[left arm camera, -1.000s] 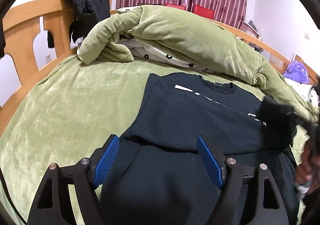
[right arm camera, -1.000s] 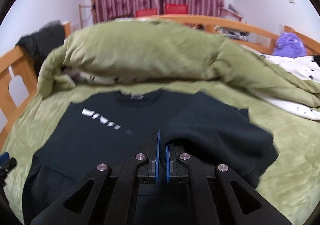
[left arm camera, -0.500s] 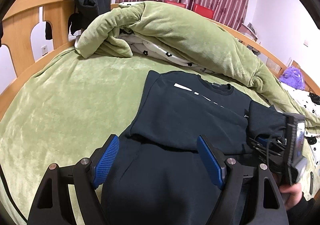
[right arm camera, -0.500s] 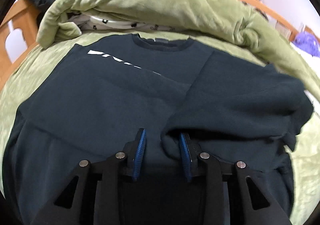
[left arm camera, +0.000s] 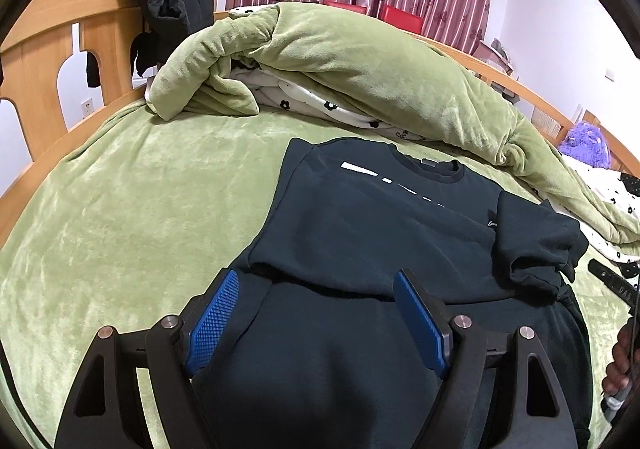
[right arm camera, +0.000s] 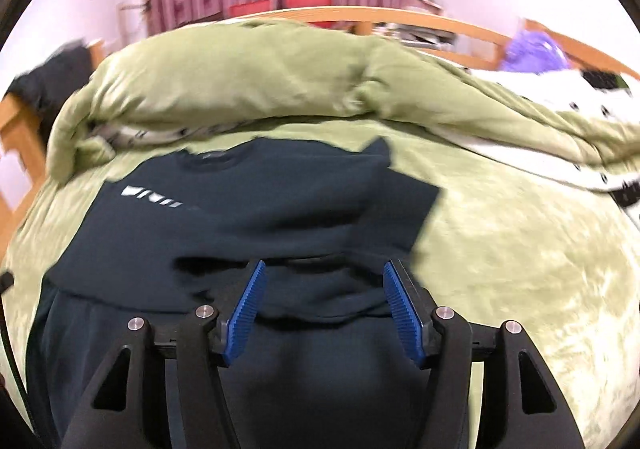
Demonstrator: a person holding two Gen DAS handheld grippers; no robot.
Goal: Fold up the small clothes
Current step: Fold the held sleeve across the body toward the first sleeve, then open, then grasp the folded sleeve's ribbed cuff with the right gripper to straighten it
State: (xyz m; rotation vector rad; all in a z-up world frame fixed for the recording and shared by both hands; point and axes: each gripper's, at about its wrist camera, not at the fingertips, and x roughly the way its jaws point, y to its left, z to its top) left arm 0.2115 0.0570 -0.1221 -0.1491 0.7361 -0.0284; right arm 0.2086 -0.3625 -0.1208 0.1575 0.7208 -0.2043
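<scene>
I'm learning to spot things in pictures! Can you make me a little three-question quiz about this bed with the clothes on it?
1. True or false: the dark navy sweatshirt with white chest marks lies flat on the green plush bedspread.
2. What colour are the left gripper pads?
3. Is cloth pinched in the right gripper? A yes, B no.

Key: 1 true. 2 blue. 3 B; its jaws are opening, no cloth pinched between them.

**Open bed on both sides, quilt blocks the far edge**

Bare green bed cover [left arm camera: 132,209] left of the dark sweatshirt [left arm camera: 360,217] and right of it too; the heaped green quilt [left arm camera: 360,61] walls off the far edge; wooden headboard [left arm camera: 52,49] bounds the left.
</scene>
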